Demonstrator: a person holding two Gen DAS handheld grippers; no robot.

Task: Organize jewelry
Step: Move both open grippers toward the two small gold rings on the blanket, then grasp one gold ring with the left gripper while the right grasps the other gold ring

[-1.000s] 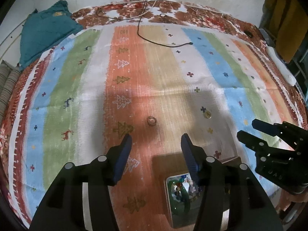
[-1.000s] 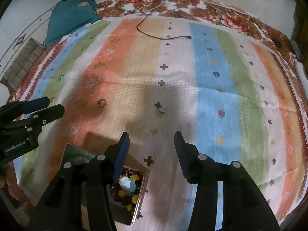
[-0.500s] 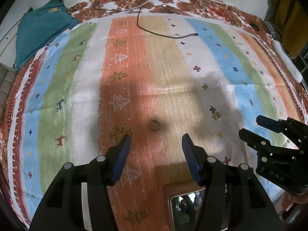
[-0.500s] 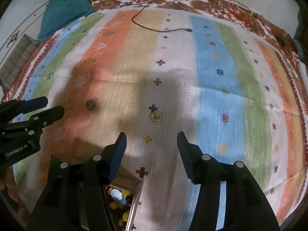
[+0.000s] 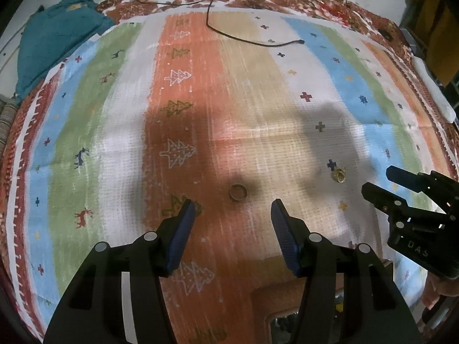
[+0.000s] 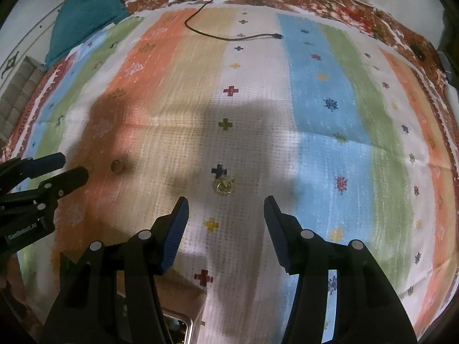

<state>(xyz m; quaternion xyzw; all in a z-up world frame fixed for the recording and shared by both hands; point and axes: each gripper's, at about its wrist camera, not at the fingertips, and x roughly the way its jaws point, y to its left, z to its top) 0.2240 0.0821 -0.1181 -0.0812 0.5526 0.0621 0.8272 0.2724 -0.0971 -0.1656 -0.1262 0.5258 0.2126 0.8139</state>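
Both tongs hang spread wide over the striped cloth (image 5: 258, 109), pinching nothing. The left gripper (image 5: 233, 210) faces a plain ring (image 5: 238, 192) lying on the orange stripe at twelve o'clock just off its tips. The right gripper (image 6: 226, 207) faces a gold ornate ring (image 6: 223, 186) the same way, beside a dark cross mark. Only the right view shows the metal rim of the jewelry box (image 6: 183, 326) at six o'clock; the left view shows its brown edge. A black cable (image 6: 229, 35) lies far off.
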